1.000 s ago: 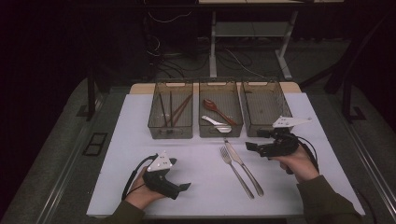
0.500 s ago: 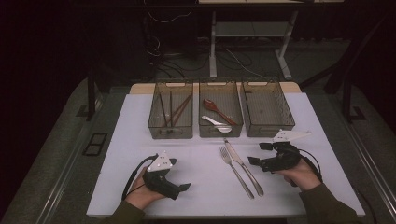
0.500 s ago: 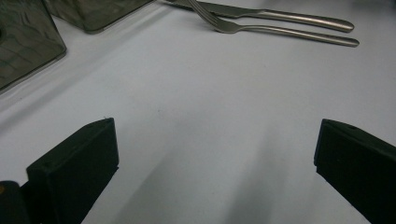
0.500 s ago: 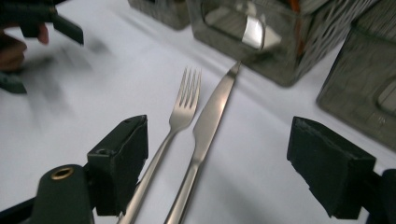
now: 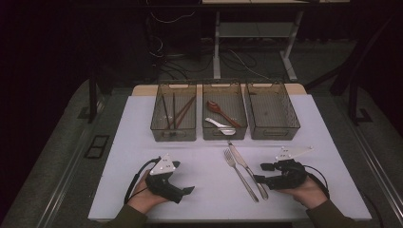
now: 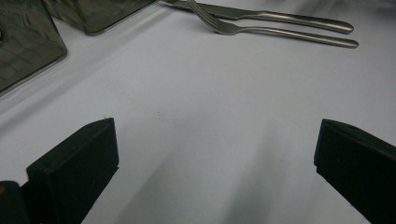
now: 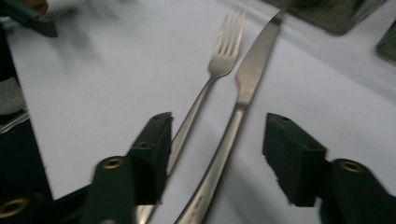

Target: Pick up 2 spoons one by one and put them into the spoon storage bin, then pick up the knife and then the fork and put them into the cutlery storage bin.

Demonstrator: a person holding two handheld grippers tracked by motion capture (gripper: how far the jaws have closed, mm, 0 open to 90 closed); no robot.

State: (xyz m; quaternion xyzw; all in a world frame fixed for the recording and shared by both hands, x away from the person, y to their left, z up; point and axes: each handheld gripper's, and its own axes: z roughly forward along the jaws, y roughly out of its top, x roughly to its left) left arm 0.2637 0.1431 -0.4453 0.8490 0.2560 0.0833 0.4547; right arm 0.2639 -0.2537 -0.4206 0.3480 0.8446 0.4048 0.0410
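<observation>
Scene: white table (image 5: pixel 142 123), 3 mesh bins in a row at the far side, person seated at the near edge with a gripper in each hand.
Left bin (image 5: pixel 174 113): dark chopsticks (image 5: pixel 172 110) inside.
Middle bin (image 5: pixel 224 113): red-brown spoon (image 5: pixel 219 110) and a white spoon (image 5: pixel 219 125) inside.
Right bin (image 5: pixel 272 112): looks empty, though the mesh is dim so hard to be sure.
Knife (image 5: pixel 247 168): steel table knife flat on the table, blade tip just short of the middle bin, handle toward the person.
Fork (image 5: pixel 240 173): lies just left of the knife, near parallel, tines toward the bins; handles may touch at the near end.
Right gripper (image 5: pixel 260 174): low over the table at the handle ends of the cutlery, jaws spread apart; in the right gripper view the knife handle (image 7: pixel 219 158) runs up between the 2 jaws, fork handle (image 7: pixel 189 122) hard by the left jaw.
Left gripper (image 5: pixel 186 191): resting on the table well left of the cutlery, jaws spread wide, nothing between them; fork (image 6: pixel 275 31) and knife (image 6: pixel 280 17) sit far off in its view.
Step in hand: approach for a pick, right gripper lining up on the knife handle; nothing gripped yet.
Next move calls for: drop a little lower, keep the fork outside the jaws, close on the knife handle alone, lift clear, carry to a bin, likely the right 1.
Risk: jaw catches the fork too, or nudges it.
</observation>
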